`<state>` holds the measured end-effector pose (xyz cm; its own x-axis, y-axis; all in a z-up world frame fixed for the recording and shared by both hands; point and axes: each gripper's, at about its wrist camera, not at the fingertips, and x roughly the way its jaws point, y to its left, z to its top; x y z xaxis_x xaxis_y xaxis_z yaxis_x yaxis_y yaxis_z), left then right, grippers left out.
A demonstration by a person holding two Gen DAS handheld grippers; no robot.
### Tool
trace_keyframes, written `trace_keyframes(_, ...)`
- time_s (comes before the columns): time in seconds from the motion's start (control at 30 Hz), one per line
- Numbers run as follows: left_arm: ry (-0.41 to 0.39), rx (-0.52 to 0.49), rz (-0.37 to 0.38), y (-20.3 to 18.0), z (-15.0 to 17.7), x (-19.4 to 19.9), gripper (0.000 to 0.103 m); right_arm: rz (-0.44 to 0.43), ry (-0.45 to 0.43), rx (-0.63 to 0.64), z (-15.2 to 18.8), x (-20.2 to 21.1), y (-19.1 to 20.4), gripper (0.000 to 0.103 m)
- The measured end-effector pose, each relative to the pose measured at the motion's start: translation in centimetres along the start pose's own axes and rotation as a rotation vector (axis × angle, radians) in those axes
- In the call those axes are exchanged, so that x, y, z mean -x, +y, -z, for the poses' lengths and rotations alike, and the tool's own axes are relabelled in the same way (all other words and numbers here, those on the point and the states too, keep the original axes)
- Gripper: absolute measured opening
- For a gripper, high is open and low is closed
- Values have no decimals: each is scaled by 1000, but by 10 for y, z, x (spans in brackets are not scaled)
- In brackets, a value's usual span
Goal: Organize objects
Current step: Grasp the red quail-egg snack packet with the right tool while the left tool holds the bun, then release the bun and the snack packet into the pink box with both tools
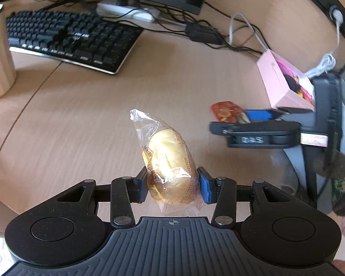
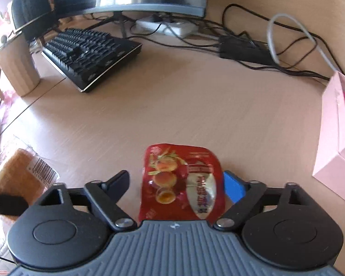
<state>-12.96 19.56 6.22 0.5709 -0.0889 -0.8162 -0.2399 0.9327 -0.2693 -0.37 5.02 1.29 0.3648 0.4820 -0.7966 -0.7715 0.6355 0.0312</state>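
Observation:
My left gripper (image 1: pixel 172 185) is shut on a wrapped bread bun (image 1: pixel 170 163) in clear plastic and holds it above the desk. In the right wrist view my right gripper (image 2: pixel 176 184) stands open, its jaws wide on either side of a red snack packet (image 2: pixel 181 181) that lies between them; the packet touches the blue right pad (image 2: pixel 234 187) and the left finger stands apart. The right gripper (image 1: pixel 248 120) with the red packet (image 1: pixel 226 111) also shows in the left wrist view, to the right of the bun. A pink box (image 1: pixel 285 80) holding several items sits at the right.
A black keyboard (image 1: pixel 69 36), a monitor stand, a power strip (image 1: pixel 128 10) and tangled cables lie at the back. A beige ribbed cup (image 2: pixel 18 66) stands at the left. A packaged cake slice (image 2: pixel 18 177) lies at the left in the right wrist view. The pink box also shows there (image 2: pixel 333 133).

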Motion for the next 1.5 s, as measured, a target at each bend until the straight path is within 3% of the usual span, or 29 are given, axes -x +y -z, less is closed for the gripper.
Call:
trace_keyframes(0.13, -2, -31, 20, -11, -1, 2, 48, -21, -12, 10, 4, 16, 4, 73)
trace_keyframes(0.37, 28, -107, 92, -40, -9, -14, 48, 22, -19, -41, 34, 70, -16, 73)
trace_keyframes(0.67, 150, -273, 285, -103, -15, -45, 48, 189, -37, -251, 94, 137, -70, 73)
trace_keyframes(0.77, 117, -308, 349, -132, -42, -47, 48, 251, -72, -326, 112, 161, -86, 73)
trace_keyframes(1.0, -82, -420, 447, -226, -131, -54, 48, 349, -163, -436, 144, 204, -113, 73)
trace_keyframes(1.13, -121, -398, 487, -275, -168, -80, 48, 372, -193, -477, 159, 216, -123, 73)
trace_keyframes(1.27, -56, -391, 463, -300, -183, -118, 48, 374, -191, -509, 168, 215, -134, 73)
trace_keyframes(1.4, -68, -325, 466, -301, -181, -141, 48, 366, -189, -509, 173, 214, -140, 73)
trace_keyframes(1.5, -111, -322, 413, -294, -176, -138, 48, 361, -177, -498, 172, 211, -144, 73)
